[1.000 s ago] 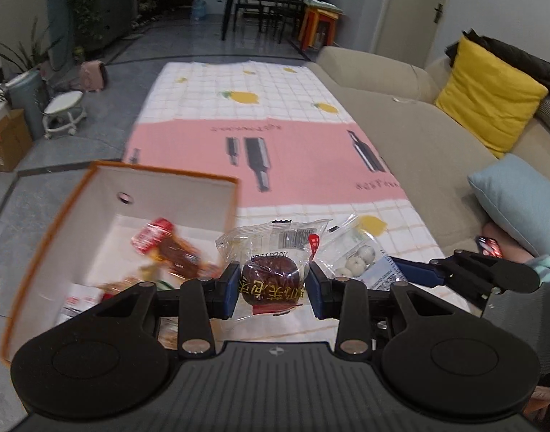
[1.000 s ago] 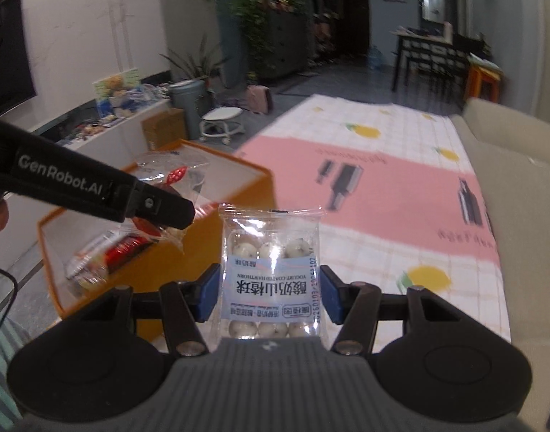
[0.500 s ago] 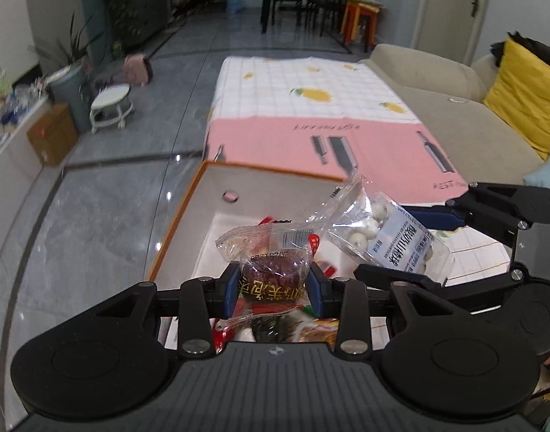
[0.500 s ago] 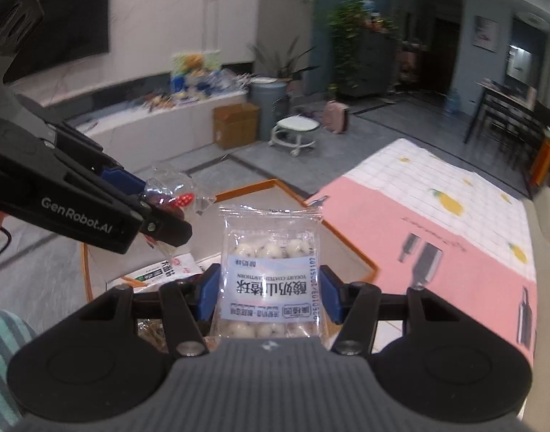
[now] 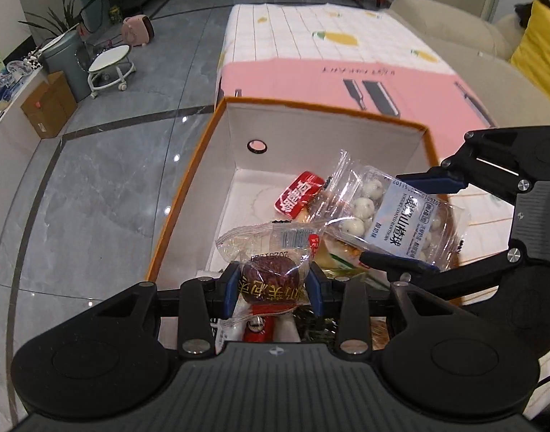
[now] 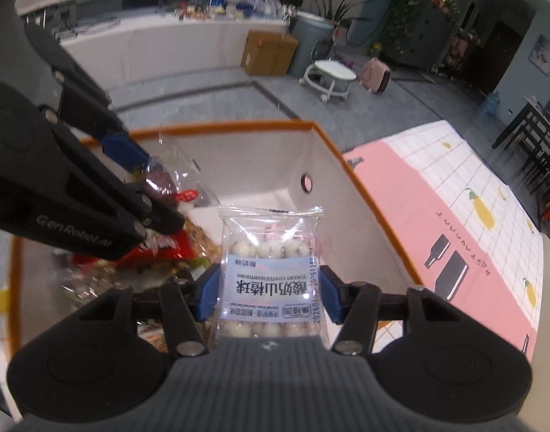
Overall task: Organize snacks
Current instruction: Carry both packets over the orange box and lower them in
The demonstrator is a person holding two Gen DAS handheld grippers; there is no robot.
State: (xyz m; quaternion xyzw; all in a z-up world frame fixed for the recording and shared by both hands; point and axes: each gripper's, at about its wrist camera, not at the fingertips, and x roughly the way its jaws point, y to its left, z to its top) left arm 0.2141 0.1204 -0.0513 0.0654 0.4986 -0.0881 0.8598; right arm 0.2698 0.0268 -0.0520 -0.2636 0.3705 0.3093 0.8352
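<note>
While both packets are hanging over the box (image 5: pixel 235 133), I am working the drop-off step of the sorting. My left gripper (image 5: pixel 273 284) is clenching the date pack (image 5: pixel 271 270), a clear wrapper with a dark round sweet, above the near end of the box. My right gripper (image 6: pixel 268 293) is clamping the ball pack (image 6: pixel 271 277), white yogurt-coated hawthorn balls, over the box's middle, just beside the left one. Inside the box a red packet (image 5: pixel 299 197) and other snacks are already lying on the floor. The pink cloth (image 5: pixel 347 82) is stretching away beyond the box's far wall. Next, I judge, I am needing to lower a little and let go, one gripper at a time, so the wrappers are not tangling or catching on the box's rim as they fall among the others.
</note>
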